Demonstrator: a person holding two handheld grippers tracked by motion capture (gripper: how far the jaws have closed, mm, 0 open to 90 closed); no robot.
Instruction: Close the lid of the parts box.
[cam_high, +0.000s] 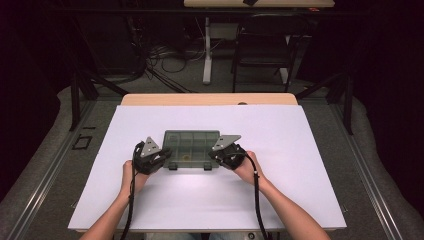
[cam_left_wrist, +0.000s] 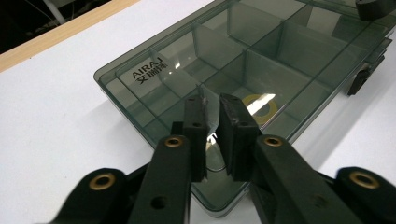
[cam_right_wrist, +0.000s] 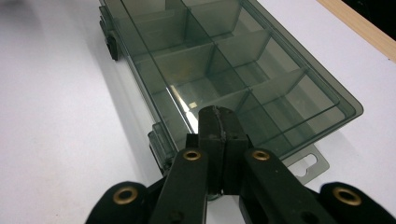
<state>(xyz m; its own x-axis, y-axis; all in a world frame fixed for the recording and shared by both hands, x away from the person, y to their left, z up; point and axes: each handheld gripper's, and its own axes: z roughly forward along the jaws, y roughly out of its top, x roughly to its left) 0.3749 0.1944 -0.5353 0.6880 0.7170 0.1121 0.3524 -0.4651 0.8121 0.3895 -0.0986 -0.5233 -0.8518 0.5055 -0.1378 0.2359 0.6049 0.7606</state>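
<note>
White matting covers the table; a smoke-grey transparent plastic compartment box lies at its centre. Left gripper: jaws slightly parted above the box's left end, gripping nothing. Right gripper: jaws closed, empty, over the right end. Risk: pressing the smooth lid could slide the box. Latch engagement is indiscernible.

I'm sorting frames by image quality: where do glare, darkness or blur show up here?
High view: the room beyond the table is nearly black. Left gripper view: a bright reflection streaks the smoky box lid above a yellowish ring; the near tool arms look soft. Right gripper view: a thin glint on the lid.
</note>
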